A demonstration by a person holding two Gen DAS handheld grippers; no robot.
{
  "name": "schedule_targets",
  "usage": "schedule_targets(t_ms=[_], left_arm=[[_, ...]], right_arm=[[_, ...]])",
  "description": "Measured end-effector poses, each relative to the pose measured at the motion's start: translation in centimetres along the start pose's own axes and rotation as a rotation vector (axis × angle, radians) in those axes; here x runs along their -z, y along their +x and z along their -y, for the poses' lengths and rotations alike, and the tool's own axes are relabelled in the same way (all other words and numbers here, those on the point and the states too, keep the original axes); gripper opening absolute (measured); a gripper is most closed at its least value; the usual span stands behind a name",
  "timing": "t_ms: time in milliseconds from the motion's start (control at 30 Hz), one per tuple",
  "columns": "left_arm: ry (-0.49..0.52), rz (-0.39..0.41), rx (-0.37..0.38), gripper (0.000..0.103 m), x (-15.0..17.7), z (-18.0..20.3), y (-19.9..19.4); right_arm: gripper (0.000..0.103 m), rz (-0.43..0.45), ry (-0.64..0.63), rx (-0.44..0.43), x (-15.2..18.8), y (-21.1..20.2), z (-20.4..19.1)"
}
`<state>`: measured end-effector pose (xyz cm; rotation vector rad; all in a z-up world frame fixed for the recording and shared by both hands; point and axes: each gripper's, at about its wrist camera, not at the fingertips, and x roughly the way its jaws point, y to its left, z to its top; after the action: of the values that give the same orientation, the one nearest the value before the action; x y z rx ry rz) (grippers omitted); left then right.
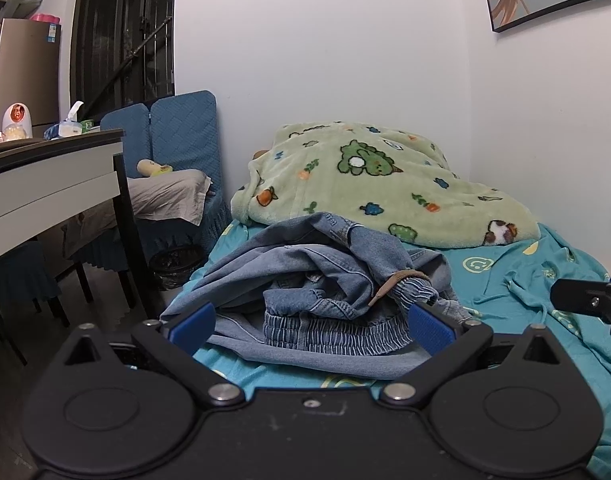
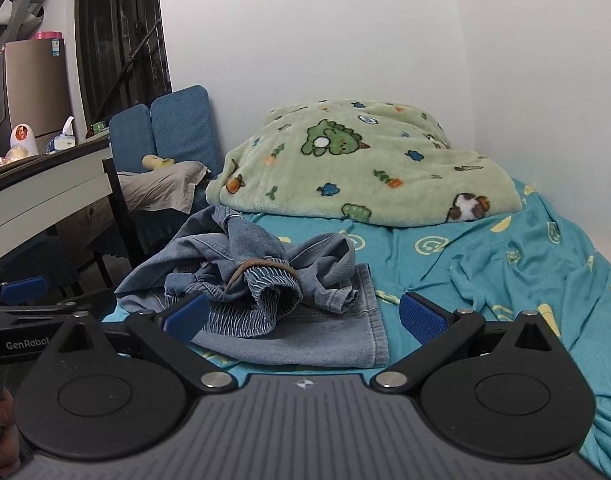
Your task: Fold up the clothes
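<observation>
A crumpled pair of blue denim jeans (image 1: 317,280) with an elastic waistband and a brown drawstring lies in a heap on the teal bedsheet (image 1: 505,272). My left gripper (image 1: 311,324) is open, its blue pads on either side of the near waistband, close to the cloth. In the right wrist view the jeans (image 2: 265,292) lie left of centre. My right gripper (image 2: 303,318) is open and empty, just before the near hem. The left gripper's blue pad shows at that view's left edge (image 2: 23,288).
A green cartoon-print fleece blanket (image 1: 377,180) is bunched at the far end of the bed against the white wall. A grey-white desk (image 1: 45,184) and blue-covered chairs (image 1: 177,136) stand left of the bed. The sheet is wrinkled on the right (image 2: 525,264).
</observation>
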<state>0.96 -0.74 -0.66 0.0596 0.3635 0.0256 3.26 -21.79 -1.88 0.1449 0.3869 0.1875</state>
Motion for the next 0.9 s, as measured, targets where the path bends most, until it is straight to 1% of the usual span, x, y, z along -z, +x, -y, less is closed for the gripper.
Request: schedule_targets(t_ms=[200,367,467,533,633,733,833,900], left_arm=[[0.013,0.001,0.017,0.103,0.1,0.1,-0.4],[0.023,-0.016,0.037,0.103,-0.2,0.6,0.3],[0.045,-0.033,0.059,0.103,-0.7,1.0,1.0],[0.080,-0.028,0.072,0.103,-1.2,1.6,1.5],[0.144,-0.023,0.092,0.103,-1.8,3.0,3.6],[0.207,-0.055,0.132,0.103,-1.8,4.4,6.1],[0.278,-0.073,0.186,0.103,-1.0,6.0,8.8],[0.335,-0.086,0.191,0.103,-0.3,7.4,10.8]], right_arm=[[0.103,0.007,0.006,0.020,-0.1,0.1,0.1],[0.103,-0.006,0.005,0.031,-0.5,0.8,0.1],[0.103,0.001,-0.006,0.040,-1.7,1.7,0.2],[0.103,0.011,-0.014,0.050,-2.6,2.3,0.3],[0.103,0.026,0.015,0.064,-4.3,4.0,1.4],[0.103,0.030,0.057,0.062,-5.6,5.9,2.7],[0.103,0.029,0.070,0.086,-5.8,7.6,4.2],[0.103,-0.003,0.107,0.097,-4.9,8.3,5.3]])
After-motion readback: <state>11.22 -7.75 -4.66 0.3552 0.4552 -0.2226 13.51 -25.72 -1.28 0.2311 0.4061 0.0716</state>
